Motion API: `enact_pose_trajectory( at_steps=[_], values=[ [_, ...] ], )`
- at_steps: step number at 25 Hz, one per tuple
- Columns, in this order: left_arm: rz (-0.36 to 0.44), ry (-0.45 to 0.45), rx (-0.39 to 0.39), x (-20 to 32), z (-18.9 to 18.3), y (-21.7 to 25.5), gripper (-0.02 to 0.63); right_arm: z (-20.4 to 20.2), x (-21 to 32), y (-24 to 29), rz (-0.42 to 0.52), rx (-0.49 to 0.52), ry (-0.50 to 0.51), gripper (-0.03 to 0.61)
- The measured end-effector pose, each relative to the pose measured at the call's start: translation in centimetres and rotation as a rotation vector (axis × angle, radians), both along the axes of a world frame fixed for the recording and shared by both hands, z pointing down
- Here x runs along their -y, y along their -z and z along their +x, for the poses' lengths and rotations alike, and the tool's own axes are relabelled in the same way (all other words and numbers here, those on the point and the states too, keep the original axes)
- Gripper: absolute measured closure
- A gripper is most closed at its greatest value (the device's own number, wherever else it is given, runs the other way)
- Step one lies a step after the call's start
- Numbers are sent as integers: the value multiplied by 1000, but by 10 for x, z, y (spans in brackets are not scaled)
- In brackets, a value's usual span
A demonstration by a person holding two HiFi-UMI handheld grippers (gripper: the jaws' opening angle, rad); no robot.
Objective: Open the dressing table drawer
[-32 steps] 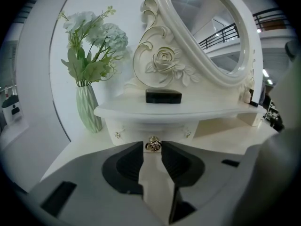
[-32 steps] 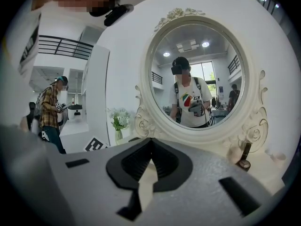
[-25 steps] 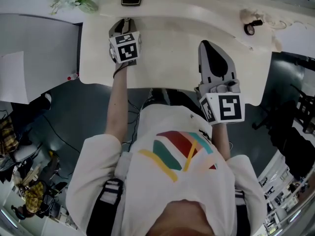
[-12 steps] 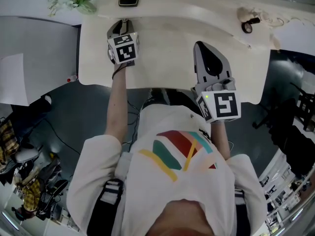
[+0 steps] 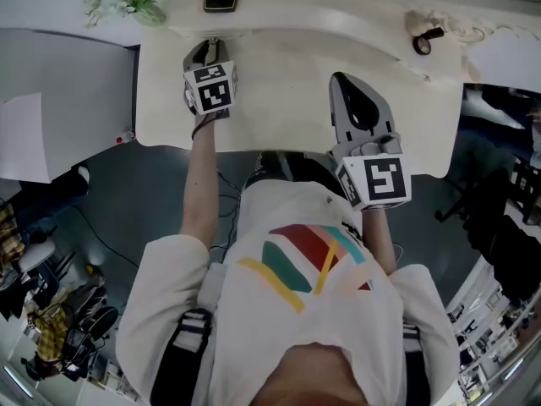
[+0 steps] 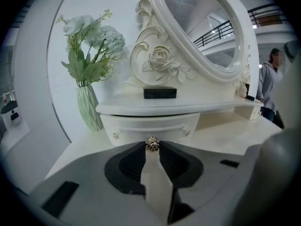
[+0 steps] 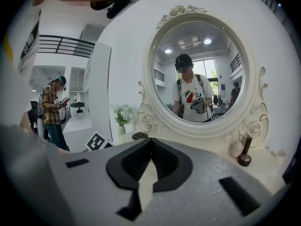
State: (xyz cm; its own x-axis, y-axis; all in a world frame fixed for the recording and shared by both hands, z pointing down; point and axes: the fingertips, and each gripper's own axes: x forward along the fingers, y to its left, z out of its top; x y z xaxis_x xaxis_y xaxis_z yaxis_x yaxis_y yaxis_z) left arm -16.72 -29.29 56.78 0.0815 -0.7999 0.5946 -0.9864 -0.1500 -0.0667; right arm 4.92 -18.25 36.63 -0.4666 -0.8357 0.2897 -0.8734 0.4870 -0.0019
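The white dressing table (image 5: 287,57) has a small curved drawer (image 6: 150,125) under its raised shelf, with a gold rose knob (image 6: 152,144) at its middle. In the left gripper view my left gripper (image 6: 152,148) has its jaw tips closed on that knob. In the head view the left gripper (image 5: 211,44) is at the table's back left. My right gripper (image 5: 341,79) hovers over the right half of the tabletop, apart from the drawer. Its jaws meet at the tips in the right gripper view (image 7: 151,142), with nothing between them.
A green vase of white flowers (image 6: 88,102) stands left of the drawer. A black box (image 6: 160,92) lies on the shelf below the oval mirror (image 7: 202,69). Small bottles (image 7: 244,155) sit at the table's right. People stand in the background (image 7: 54,109).
My right gripper has shifted slightly to the left over the tabletop. The left gripper has kept its place at the knob.
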Motion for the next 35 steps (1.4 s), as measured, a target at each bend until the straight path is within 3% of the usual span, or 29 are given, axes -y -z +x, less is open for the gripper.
enact_pose_trajectory(
  at_steps=[35],
  values=[
    [-18,5,-2,-34,-5,-6,525,-12,-14,7,19,5,37,578]
  ],
)
